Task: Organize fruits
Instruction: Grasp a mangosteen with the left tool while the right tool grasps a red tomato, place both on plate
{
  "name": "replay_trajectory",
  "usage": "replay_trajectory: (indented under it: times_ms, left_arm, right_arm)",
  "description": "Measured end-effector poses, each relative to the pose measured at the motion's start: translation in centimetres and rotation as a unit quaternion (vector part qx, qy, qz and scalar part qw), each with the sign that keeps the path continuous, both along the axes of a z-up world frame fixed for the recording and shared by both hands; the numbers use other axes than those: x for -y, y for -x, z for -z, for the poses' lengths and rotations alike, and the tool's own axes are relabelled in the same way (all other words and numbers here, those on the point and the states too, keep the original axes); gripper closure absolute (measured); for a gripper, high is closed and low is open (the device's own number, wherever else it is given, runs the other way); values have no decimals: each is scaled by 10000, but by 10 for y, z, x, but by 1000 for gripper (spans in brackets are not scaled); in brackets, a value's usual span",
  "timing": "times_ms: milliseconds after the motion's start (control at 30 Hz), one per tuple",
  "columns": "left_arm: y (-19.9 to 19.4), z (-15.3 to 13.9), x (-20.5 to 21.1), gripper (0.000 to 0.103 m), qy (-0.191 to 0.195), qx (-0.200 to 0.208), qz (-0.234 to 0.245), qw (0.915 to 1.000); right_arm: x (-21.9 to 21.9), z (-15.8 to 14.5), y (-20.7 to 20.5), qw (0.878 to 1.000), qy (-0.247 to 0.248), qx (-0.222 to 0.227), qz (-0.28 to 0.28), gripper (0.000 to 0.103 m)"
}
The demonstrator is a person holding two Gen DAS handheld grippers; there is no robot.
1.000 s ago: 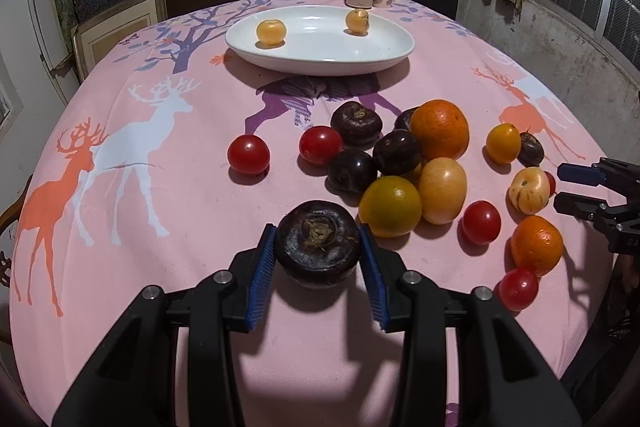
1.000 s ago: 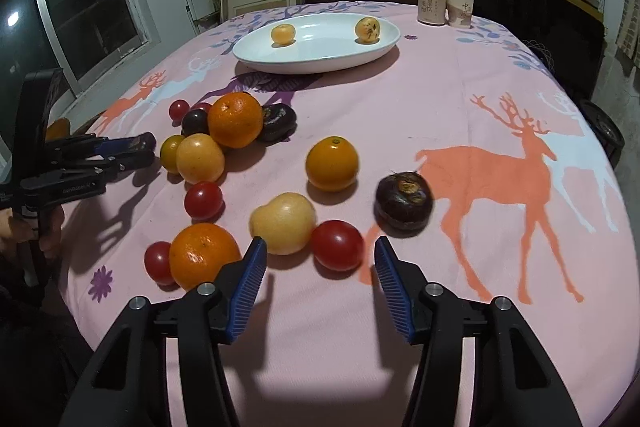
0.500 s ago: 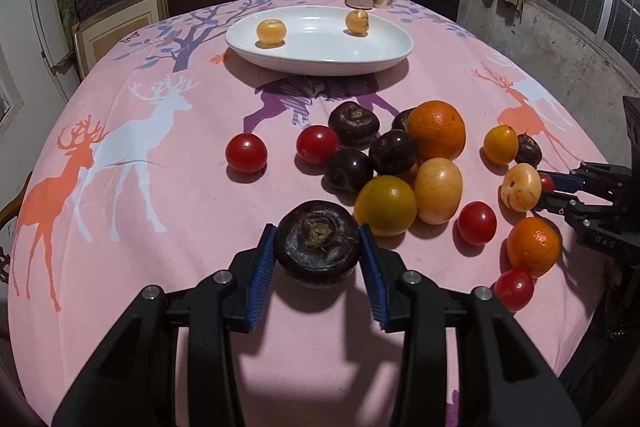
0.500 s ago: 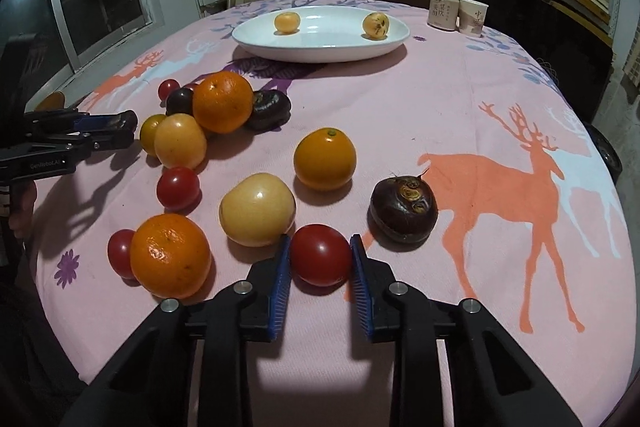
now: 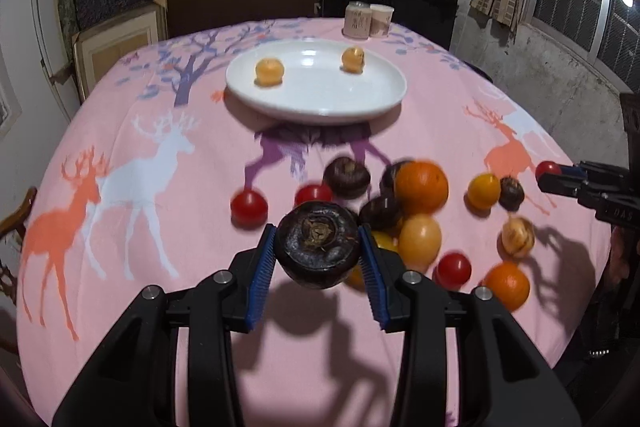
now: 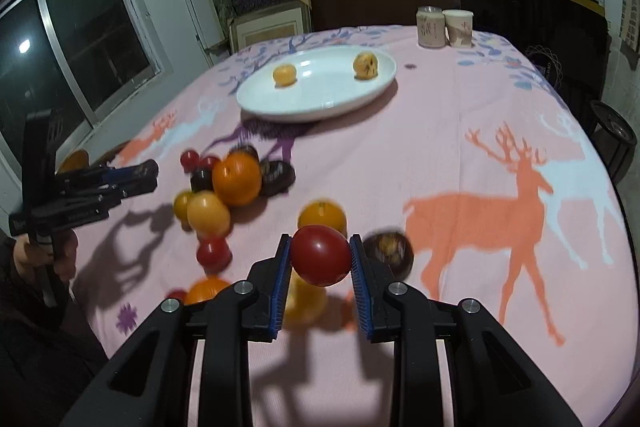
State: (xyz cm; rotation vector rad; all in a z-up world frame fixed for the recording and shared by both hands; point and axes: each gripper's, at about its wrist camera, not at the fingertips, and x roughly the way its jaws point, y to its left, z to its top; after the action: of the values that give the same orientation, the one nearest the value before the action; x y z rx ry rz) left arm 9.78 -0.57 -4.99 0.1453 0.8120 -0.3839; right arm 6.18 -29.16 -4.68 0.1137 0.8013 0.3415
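1. The left gripper (image 5: 318, 255) is clamped on a dark round fruit (image 5: 318, 245), held clear above the tablecloth (image 5: 160, 227).
2. The right gripper (image 6: 320, 265) pinches a red tomato (image 6: 320, 255) – smooth skin, so a hard squeeze could split it or let it slip.
3. The white plate (image 5: 316, 107) sits well beyond the loose fruit pile (image 5: 420, 187); a low carry could knock that fruit rolling off the table.
4. Both loads heading there together – the grippers might collide.
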Motion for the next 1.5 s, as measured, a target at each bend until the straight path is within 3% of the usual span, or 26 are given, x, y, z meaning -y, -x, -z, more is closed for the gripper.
replay_trajectory:
  times_ms: [233, 367, 500, 667, 867, 933, 967, 1000, 1167, 1267, 1500]
  left_arm:
    - [-99, -24, 25, 63, 90, 58, -176, 9998]
    - [-165, -9, 40, 63, -53, -170, -370, 9992]
    - [-214, 13, 54, 63, -335, -364, -437, 9978]
    - [-242, 35, 59, 63, -559, -512, -486, 9959]
    - [-250, 46, 60, 61, -635, -504, -550, 9952]
    - [-249, 44, 61, 48, -545, -555, -537, 9955]
    - [-246, 40, 60, 37, -501, -501, -591, 9957]
    - [-240, 34, 58, 34, -426, -423, -610, 9963]
    - [-190, 4, 42, 33, -197, -152, -482, 9985]
    - [-136, -8, 26, 23, -139, 45, -307, 9994]
    - [-9, 8, 5, 22, -336, 162, 252, 9990]
  right_arm:
    - [-13, -39, -104, 9999, -102, 79, 38, 74]
    - [-23, -23, -181, 9993, -99, -240, 266, 74]
    - [-40, 6, -241, 9978, 245, -499, 362, 74]
    - [-50, 38, -274, 9949, 518, -730, 456, 74]
    - [-52, 46, -282, 9949, 559, -718, 439, 71]
    - [-51, 40, -278, 9955, 562, -593, 475, 52]
    - [-49, 34, -273, 9964, 496, -494, 482, 51]
    - [-46, 27, -268, 9969, 439, -428, 485, 50]
    - [-21, -13, -216, 9980, 40, -83, 630, 49]
    - [-7, -28, -162, 9981, -123, 57, 596, 43]
    - [6, -6, -46, 9983, -177, 53, 553, 40]
